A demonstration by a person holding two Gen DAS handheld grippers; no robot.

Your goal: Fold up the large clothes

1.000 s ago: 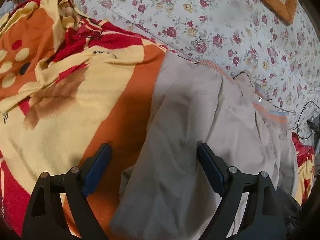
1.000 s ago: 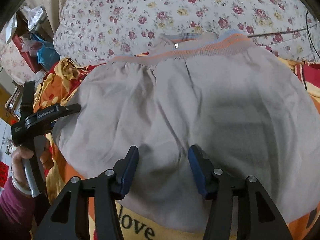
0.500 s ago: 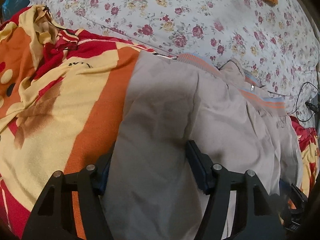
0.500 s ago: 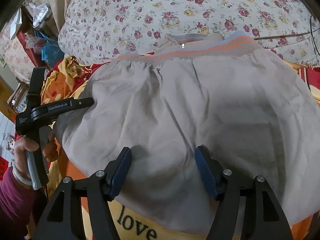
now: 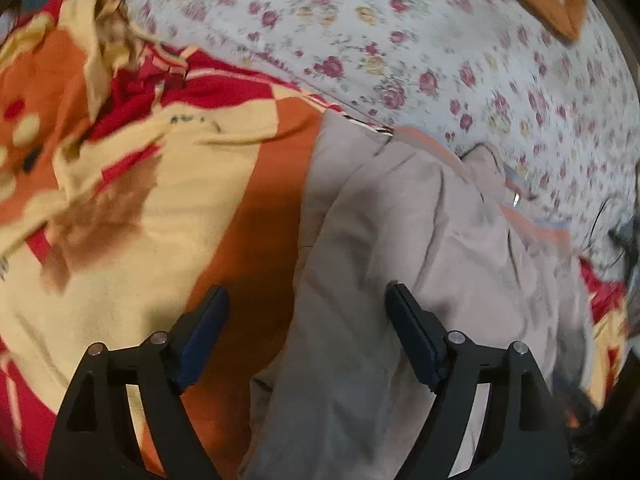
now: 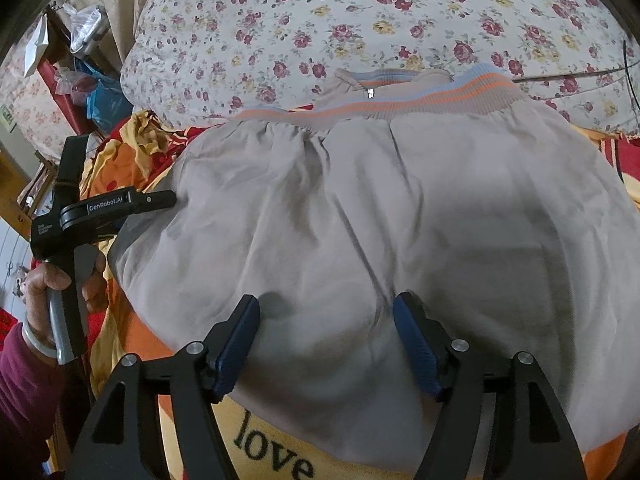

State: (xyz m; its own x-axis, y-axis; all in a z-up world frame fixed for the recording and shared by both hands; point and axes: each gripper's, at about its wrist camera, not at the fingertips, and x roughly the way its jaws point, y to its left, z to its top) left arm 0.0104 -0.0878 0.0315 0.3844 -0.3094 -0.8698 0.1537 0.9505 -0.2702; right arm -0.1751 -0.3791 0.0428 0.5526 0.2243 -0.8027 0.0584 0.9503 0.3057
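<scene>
While I hold both tools over the bed, this is what I read:
Garment: the grey jacket (image 6: 360,240) lies spread on the orange blanket (image 5: 248,240), its striped hem (image 6: 460,94) towards the floral quilt (image 6: 360,12).
Left gripper (image 5: 306,332): released, jaws straddling the jacket's side edge.
Right gripper (image 6: 326,340): released, above the near edge.
Progress: I judge it early; folding is all left.

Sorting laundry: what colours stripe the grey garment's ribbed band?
Orange and light blue stripes on the ribbed band, clearest in right wrist view.
</scene>
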